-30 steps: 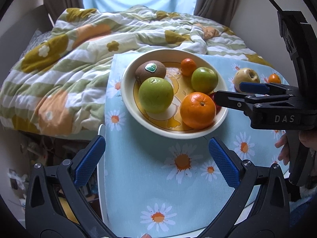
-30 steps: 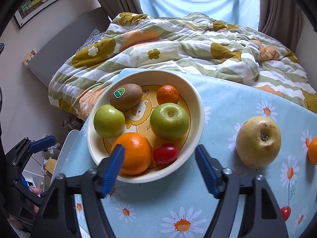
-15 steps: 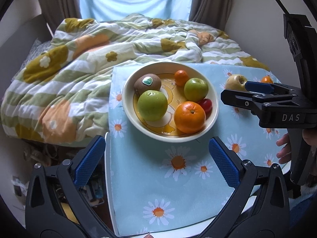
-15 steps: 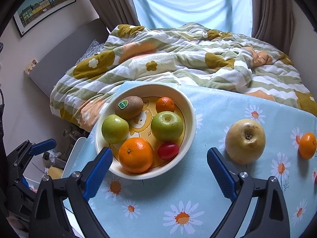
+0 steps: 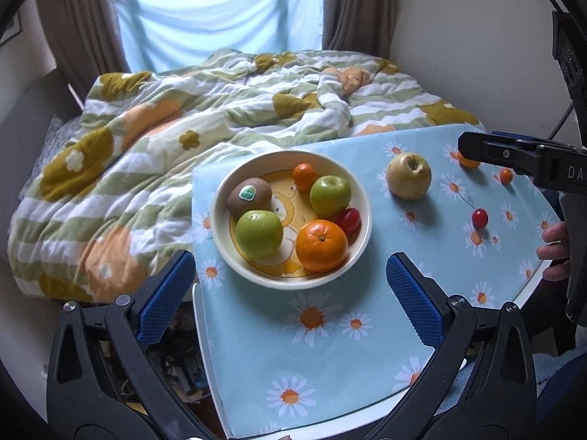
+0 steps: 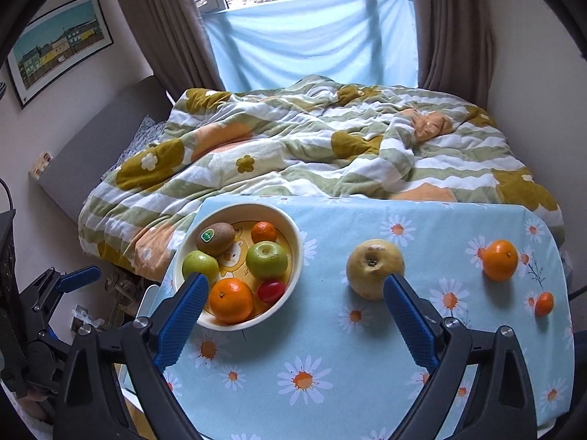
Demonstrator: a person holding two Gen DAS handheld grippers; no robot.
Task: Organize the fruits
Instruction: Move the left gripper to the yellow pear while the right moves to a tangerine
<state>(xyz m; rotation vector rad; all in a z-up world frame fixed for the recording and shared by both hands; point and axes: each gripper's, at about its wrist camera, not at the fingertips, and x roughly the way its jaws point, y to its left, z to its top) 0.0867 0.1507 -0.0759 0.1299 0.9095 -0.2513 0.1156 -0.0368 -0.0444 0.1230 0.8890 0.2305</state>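
Two grippers hang above a round table (image 6: 477, 220) draped in a pale blue daisy cloth, set against a bed with a rumpled green, white and orange quilt (image 6: 312, 139). Left gripper (image 5: 290, 293) has its blue-padded jaws spread wide with nothing between them, poised over the near edge of the cloth. Right gripper (image 6: 293, 308) is likewise spread wide and empty, above the cloth between bowl and pear; in the left wrist view it shows side-on at the right edge, with a hand (image 5: 555, 253) on its handle.

On the table's left part sits a cream bowl (image 6: 297, 253) with a yellow cartoon print inside. It holds a large orange (image 6: 231, 300), two green apples (image 6: 266, 259) and (image 6: 200, 266), a brown kiwi (image 6: 216, 238) bearing a green sticker, a small mandarin (image 6: 264, 231) and a red cherry tomato (image 6: 271, 290).

Outside the bowl, on the cloth to its right, lie a yellow pear (image 6: 372, 267), further right a second orange (image 6: 499, 259), then a tiny mandarin (image 6: 544, 303) near the table's edge. A loose cherry tomato (image 5: 479, 218) rests apart from them, seen from the left wrist only.
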